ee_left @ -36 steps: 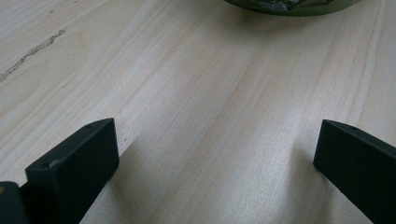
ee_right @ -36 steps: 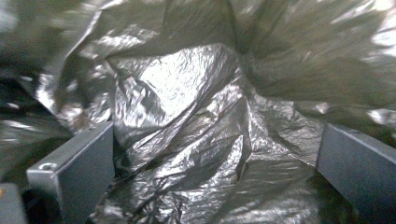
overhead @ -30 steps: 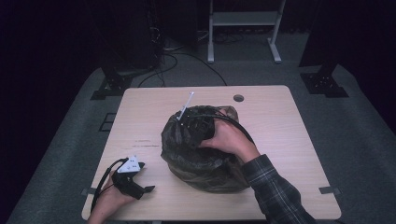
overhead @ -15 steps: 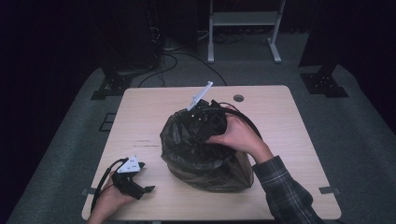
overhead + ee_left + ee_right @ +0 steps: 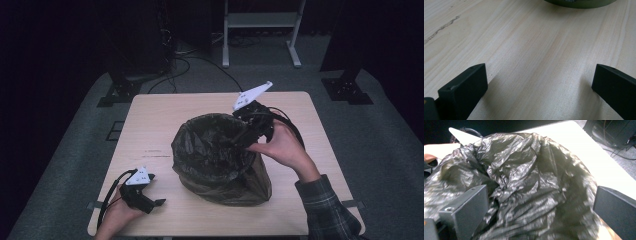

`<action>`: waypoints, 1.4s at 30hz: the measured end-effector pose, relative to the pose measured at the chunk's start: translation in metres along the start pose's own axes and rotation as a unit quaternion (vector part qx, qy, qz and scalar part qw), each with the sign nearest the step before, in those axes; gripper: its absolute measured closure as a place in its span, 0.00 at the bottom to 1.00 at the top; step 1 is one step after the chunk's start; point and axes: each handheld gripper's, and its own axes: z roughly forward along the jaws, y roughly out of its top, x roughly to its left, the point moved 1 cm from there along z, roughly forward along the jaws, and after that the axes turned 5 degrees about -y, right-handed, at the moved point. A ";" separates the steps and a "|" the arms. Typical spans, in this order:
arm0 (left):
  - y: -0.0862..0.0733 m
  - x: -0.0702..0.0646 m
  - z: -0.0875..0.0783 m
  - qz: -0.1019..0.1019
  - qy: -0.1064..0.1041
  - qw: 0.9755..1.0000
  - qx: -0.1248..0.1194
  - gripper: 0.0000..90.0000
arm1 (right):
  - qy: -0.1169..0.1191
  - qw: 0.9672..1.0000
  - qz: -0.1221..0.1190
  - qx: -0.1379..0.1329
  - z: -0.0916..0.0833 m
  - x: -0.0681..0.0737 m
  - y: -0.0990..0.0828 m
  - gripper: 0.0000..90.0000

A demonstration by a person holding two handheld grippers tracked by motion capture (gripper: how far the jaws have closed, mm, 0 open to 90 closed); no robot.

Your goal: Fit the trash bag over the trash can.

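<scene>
Right hand-held gripper (image 5: 252, 122) sat at the far rim of the black bin bag (image 5: 215, 155), jaws spread, film between them but not pinched. Bag stood mid-table (image 5: 150, 115), mouth open. Left hand-held gripper (image 5: 142, 192) rested idle near the front left, jaws spread on bare wood. Step looked like opening the mouth; next move needs closing on the rim.
</scene>
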 end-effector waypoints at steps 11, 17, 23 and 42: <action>0.000 0.000 0.000 -0.001 0.002 1.000 0.000 0.00 | -0.031 0.997 0.035 -0.061 -0.046 -0.013 -0.046 0.00; 0.000 0.001 0.000 -0.005 0.005 1.000 -0.001 0.00 | -0.046 0.994 0.054 -0.081 -0.061 -0.016 -0.072 0.00; 0.000 0.001 0.000 -0.005 0.006 1.000 -0.001 0.00 | -0.067 0.991 0.065 -0.093 -0.071 -0.016 -0.101 0.00; 0.000 0.000 0.000 -0.004 0.006 1.000 0.001 0.00 | -0.100 0.982 0.109 -0.121 -0.067 -0.006 -0.193 0.00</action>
